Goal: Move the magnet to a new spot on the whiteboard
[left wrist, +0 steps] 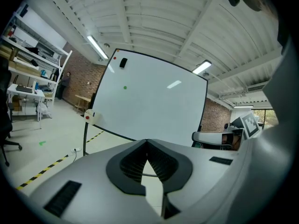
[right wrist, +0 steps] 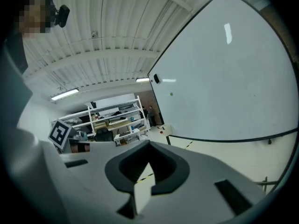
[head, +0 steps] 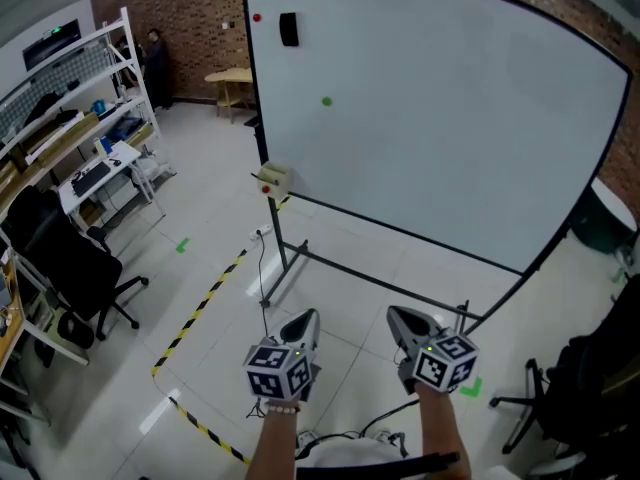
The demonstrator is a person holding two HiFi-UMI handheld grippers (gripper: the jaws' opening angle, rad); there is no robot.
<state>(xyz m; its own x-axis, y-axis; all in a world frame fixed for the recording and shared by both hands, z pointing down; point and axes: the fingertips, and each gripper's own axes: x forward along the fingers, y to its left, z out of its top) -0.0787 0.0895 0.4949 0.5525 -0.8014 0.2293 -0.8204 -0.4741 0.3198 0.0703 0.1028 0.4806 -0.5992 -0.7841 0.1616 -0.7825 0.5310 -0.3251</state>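
High on whiteboard (head: 450, 118): green magnet (head: 326, 100), far from left gripper (head: 306, 318), right gripper (head: 398, 316).

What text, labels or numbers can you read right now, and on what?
None readable.
Whiteboard: blank; only green magnet, red dot, black block.
Left gripper and right gripper cubes: square patterns, no letters.
Shelves: items too small to read.

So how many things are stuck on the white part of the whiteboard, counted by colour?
Green magnet: 1
Red magnet: 1
Black block: 1
Total: 3
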